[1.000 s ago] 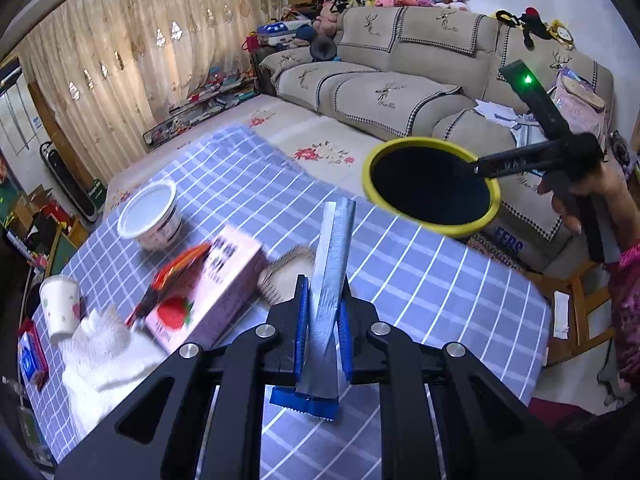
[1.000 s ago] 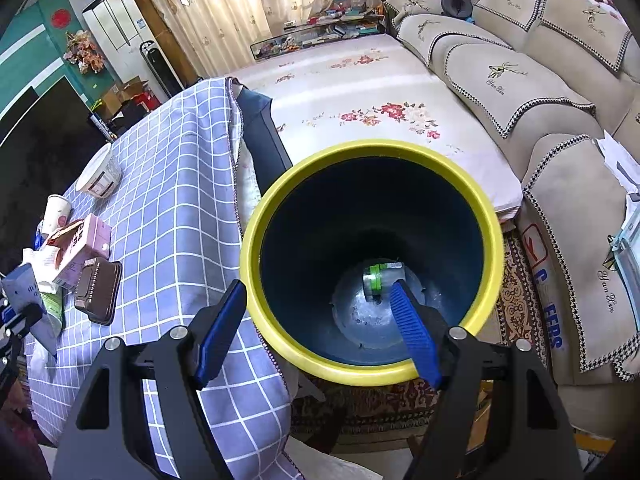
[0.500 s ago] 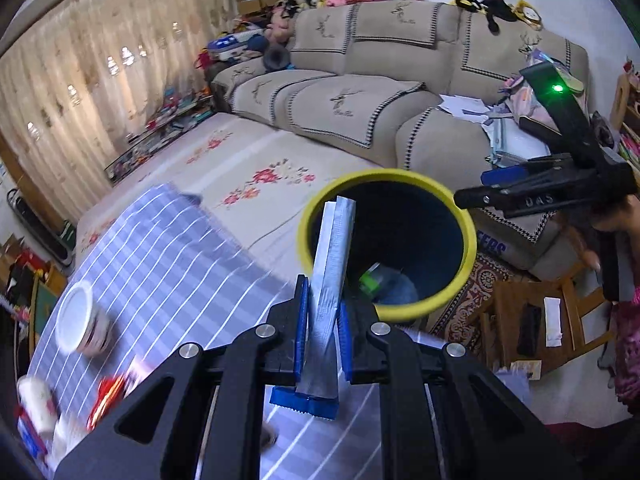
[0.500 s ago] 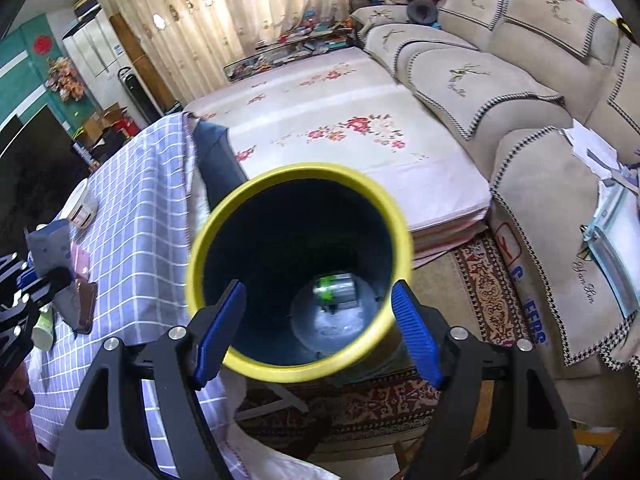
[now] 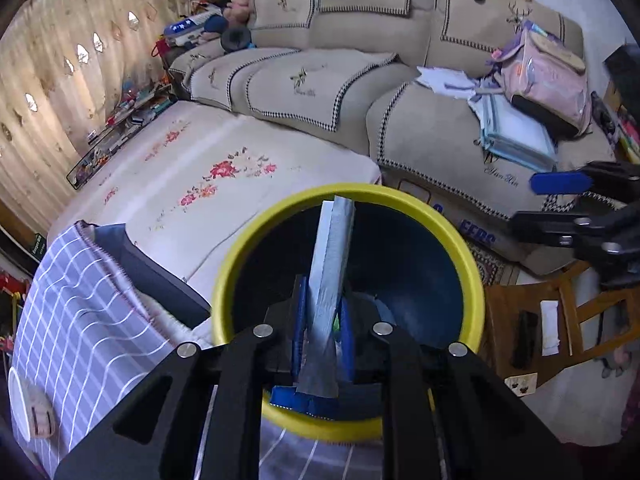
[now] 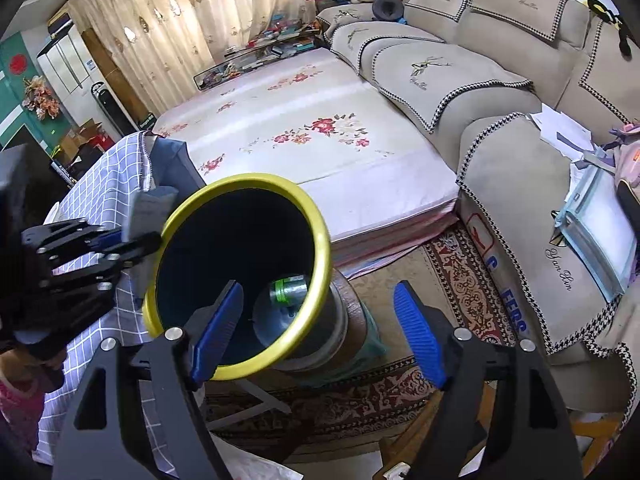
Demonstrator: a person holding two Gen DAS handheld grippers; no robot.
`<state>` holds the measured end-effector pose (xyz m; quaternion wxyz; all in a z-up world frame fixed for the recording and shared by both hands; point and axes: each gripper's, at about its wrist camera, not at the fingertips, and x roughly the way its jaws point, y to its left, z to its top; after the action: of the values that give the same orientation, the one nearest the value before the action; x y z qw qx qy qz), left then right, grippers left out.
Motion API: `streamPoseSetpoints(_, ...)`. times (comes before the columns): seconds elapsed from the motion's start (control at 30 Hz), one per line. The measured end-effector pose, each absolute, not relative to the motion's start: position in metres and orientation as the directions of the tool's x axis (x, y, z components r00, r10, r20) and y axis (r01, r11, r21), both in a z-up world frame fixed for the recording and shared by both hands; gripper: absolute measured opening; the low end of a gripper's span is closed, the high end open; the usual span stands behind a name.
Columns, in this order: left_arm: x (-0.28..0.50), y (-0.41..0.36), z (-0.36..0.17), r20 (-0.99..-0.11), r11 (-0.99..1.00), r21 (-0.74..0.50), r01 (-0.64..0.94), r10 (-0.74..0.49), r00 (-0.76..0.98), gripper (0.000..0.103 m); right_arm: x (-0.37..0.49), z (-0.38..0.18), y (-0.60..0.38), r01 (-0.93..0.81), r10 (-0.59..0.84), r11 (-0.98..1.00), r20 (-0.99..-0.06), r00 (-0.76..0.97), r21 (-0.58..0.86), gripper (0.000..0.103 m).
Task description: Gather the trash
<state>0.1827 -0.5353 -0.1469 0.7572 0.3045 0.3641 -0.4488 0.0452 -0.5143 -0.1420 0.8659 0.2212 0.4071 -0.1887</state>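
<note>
You had the left gripper poised over the yellow-rimmed bin, its jaws just easing apart with the flat grey packet between them and tilting. Your right gripper hung released and empty beside the bin. One green-capped bottle lay inside it; the packet's drop looked moments away.
</note>
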Motion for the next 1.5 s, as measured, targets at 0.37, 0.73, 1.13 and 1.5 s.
streamPoseSetpoints(0.37,0.193,-0.536,-0.155,-0.821,0.465,0.135,0.875,-0.443,0.362,0.048,0.047,-0.136,-0.507,0.500,-0.153,0.839,-0.788,0.596,0.215,0.075)
streamPoseSetpoints(0.73,0.159,-0.431,-0.103,-0.745,0.590,0.120,0.798,-0.478,0.465,0.072,0.059,-0.127,-0.468,0.438,-0.127,0.877,-0.785,0.606,0.196,0.077)
streamPoseSetpoints(1.13,0.130,-0.216,-0.068,-0.630,0.872,0.052,0.486,-0.349,0.694,0.092,0.102,-0.119,-0.340,0.196,0.023,0.961,-0.763,0.646,0.196,0.079)
streamPoseSetpoints(1.5,0.114,-0.066,-0.080,-0.625,0.969,-0.042,0.244,-0.216,0.750,0.094,0.148,-0.120,-0.218,0.031,0.102,0.985,-0.728,0.678,0.167,0.087)
